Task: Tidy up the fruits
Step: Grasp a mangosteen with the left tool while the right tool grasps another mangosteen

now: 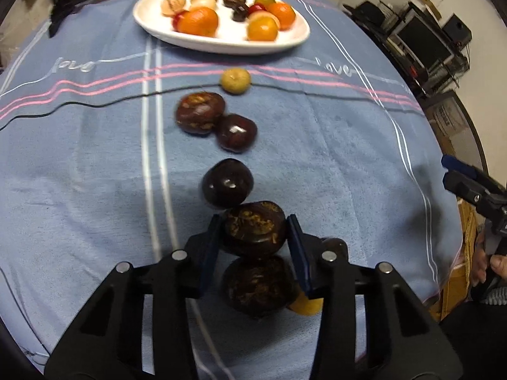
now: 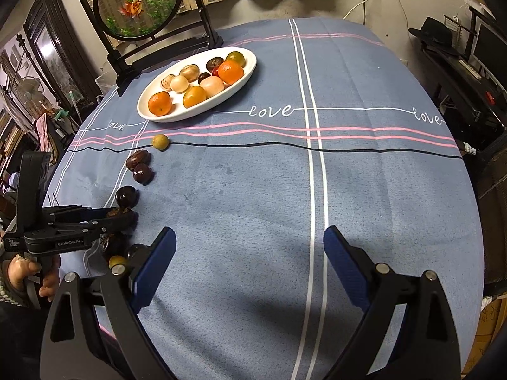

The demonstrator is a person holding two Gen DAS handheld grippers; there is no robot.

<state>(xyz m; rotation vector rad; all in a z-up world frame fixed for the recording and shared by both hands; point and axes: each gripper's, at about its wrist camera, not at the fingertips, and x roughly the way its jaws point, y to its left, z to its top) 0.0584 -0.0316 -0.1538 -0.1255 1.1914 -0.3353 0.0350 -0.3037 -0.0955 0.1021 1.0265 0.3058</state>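
A row of dark brown fruits lies on the blue cloth, from a rough one [image 1: 200, 112] down to a smooth one [image 1: 227, 183]. My left gripper [image 1: 255, 237] is shut on a rough dark brown fruit [image 1: 253, 226], both blue pads against its sides. Another dark fruit [image 1: 258, 285] lies just under it, partly hidden by the fingers. A white oval plate [image 1: 221, 44] at the far side holds oranges, pale fruits and small dark ones. My right gripper [image 2: 249, 232] stands open over bare cloth, with the left gripper [image 2: 104, 218] and the fruit row to its left.
A small yellow fruit [image 1: 235, 79] sits between the row and the plate, and another yellow one [image 1: 305, 305] lies near the left gripper's right finger. A round framed goldfish screen [image 2: 139, 3] stands behind the plate. A black cord [image 2: 317, 149] crosses the cloth.
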